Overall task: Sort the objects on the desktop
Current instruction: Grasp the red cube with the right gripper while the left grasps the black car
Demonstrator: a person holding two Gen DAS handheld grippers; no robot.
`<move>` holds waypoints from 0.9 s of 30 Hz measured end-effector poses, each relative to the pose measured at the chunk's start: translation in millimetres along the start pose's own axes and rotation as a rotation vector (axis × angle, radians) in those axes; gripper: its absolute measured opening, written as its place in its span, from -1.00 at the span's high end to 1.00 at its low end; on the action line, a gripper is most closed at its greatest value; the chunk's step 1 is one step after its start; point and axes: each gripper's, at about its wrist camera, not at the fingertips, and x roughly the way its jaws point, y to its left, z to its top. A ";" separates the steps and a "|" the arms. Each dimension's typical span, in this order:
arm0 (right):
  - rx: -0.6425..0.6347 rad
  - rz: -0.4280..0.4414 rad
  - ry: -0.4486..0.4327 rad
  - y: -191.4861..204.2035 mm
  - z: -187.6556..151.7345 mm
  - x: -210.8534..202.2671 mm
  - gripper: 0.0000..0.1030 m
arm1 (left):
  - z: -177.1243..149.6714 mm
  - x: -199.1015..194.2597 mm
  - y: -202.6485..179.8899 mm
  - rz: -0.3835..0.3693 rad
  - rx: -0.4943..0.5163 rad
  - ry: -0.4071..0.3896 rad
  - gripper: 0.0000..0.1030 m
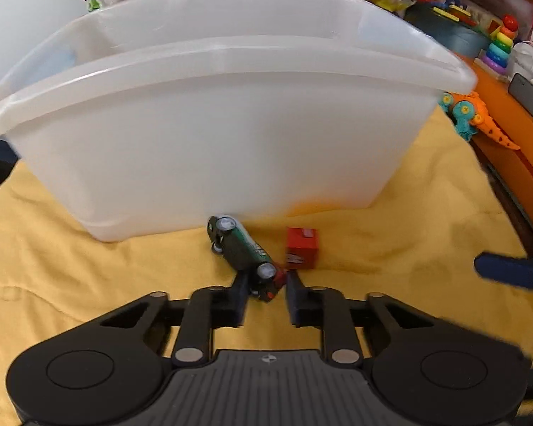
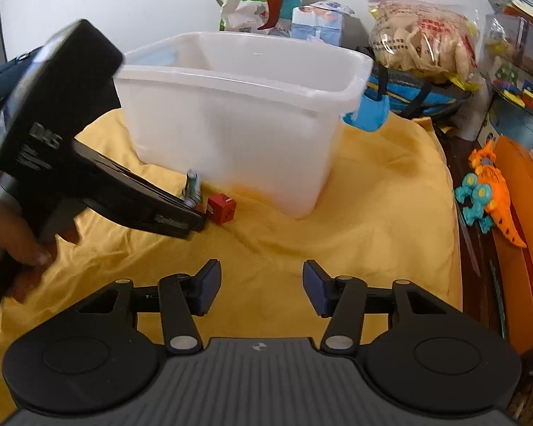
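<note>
A green and black toy train [image 1: 243,252] with a red end lies on the yellow cloth [image 1: 89,259] in front of a white translucent plastic bin [image 1: 213,135]. My left gripper [image 1: 264,282] has its fingers closed on the train's near red end. A small red cube [image 1: 302,247] sits just right of the train. In the right wrist view the left gripper [image 2: 192,218] reaches to the train [image 2: 192,186] beside the red cube [image 2: 222,208] and the bin [image 2: 231,135]. My right gripper [image 2: 261,277] is open and empty above the cloth.
An orange and teal toy dinosaur [image 2: 490,191] lies at the cloth's right edge beside an orange surface [image 2: 529,241]. Snack bags [image 2: 423,35], a blue object [image 2: 367,115] and a stacking ring toy [image 1: 502,44] crowd behind and right of the bin.
</note>
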 end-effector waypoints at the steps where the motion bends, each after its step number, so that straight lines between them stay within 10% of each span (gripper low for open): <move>1: -0.002 0.006 -0.005 2.2 1.3 4.0 -0.06 | -0.8 -1.7 7.1 -0.009 -0.006 0.006 0.58; 14: -0.011 0.075 0.046 29.2 32.4 92.6 0.17 | -15.0 -14.0 48.9 0.027 0.057 0.050 0.58; 27: -0.013 0.045 0.001 13.6 20.3 44.8 0.41 | -14.6 -30.1 28.1 -0.128 0.127 0.031 0.34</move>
